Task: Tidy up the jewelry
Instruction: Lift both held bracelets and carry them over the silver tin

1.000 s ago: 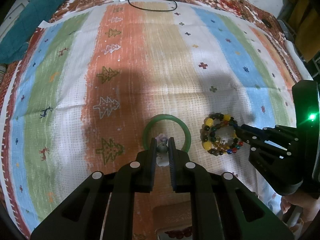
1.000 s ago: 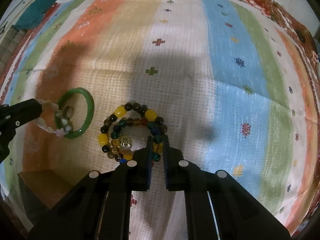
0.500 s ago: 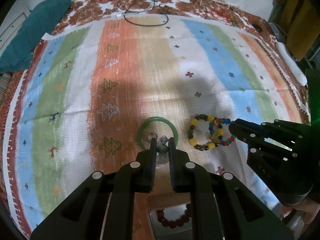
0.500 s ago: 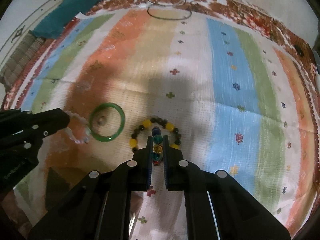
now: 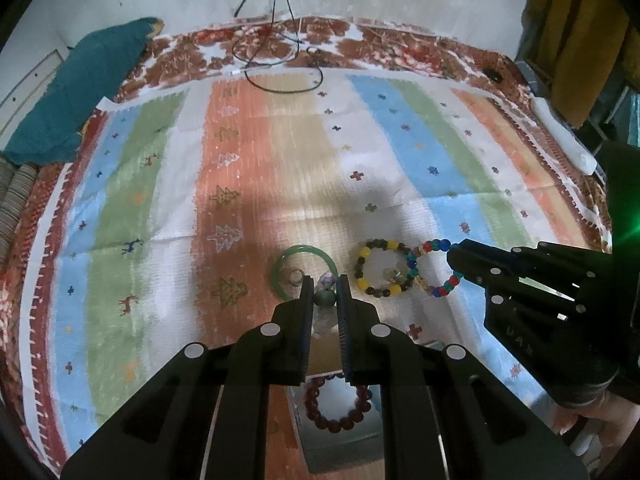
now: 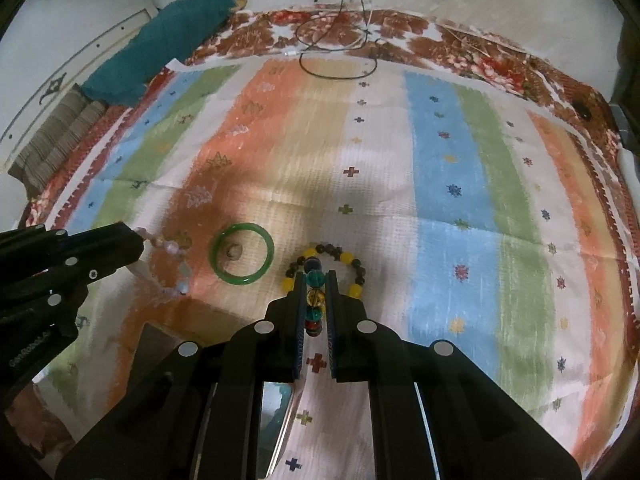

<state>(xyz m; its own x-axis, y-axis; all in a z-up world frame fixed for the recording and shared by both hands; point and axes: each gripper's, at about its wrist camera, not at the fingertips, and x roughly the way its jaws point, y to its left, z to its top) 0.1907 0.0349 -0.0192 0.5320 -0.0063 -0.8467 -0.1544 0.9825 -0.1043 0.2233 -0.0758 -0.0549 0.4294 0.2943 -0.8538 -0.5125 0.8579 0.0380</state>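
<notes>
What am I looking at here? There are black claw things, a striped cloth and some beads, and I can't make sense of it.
There is no robot here. A person holds a two-fingered gripper in each hand, and each gripper carries a wide-angle camera looking forward along its fingers, so the picture bends at the edges.

One picture is from the left gripper, the other from the right gripper; each also sees the other tool at the side.

Below lies a striped cloth. On it rest a green bangle with a small ring inside it, and a yellow and dark bead bracelet.

The left gripper is shut on a pale bead bracelet. The right is shut on a multicoloured bead bracelet. Nearer the person, a box holds a dark red bead bracelet.
</notes>
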